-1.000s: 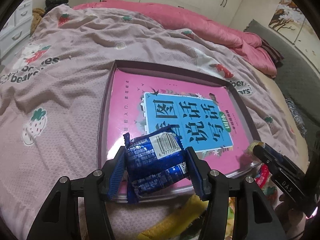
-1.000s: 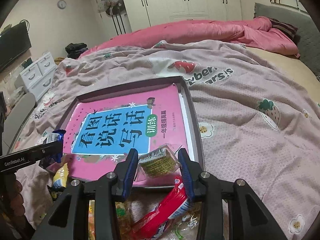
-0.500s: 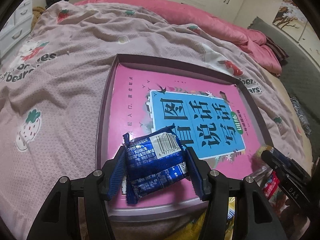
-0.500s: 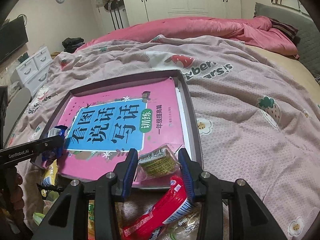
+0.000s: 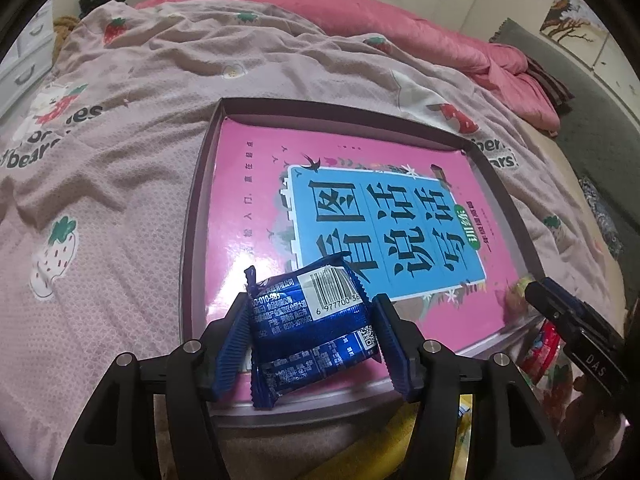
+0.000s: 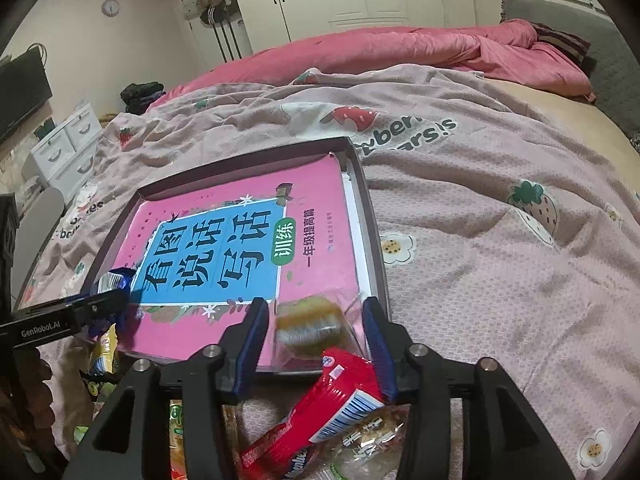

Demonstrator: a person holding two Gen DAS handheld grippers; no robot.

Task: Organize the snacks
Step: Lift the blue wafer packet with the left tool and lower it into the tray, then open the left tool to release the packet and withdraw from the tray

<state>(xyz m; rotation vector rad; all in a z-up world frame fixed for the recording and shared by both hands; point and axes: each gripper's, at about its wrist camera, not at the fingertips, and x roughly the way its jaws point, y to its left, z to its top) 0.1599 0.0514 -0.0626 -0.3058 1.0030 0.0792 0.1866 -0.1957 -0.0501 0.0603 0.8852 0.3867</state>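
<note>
the left gripper point(image 5: 310, 322) is clamped on a blue snack packet point(image 5: 312, 324) above the near edge of a tray point(image 5: 192, 216) holding a pink book point(image 5: 256, 184); the right gripper point(image 6: 316, 330), jaws spread apart, frames a blurred clear-wrapped biscuit pack point(image 6: 310, 324) at the tray's near right corner, a red packet point(image 6: 320, 408) below it

A shallow dark cardboard tray point(image 6: 370, 216) lies on the bed's strawberry-print blanket point(image 6: 500, 240); a pink-covered book point(image 6: 240, 248) lies inside it, loose snack packets point(image 6: 320, 412) before it.

Glossy foil blue wrapper point(image 5: 312, 332), matt cloth bedspread point(image 5: 120, 184).
</note>
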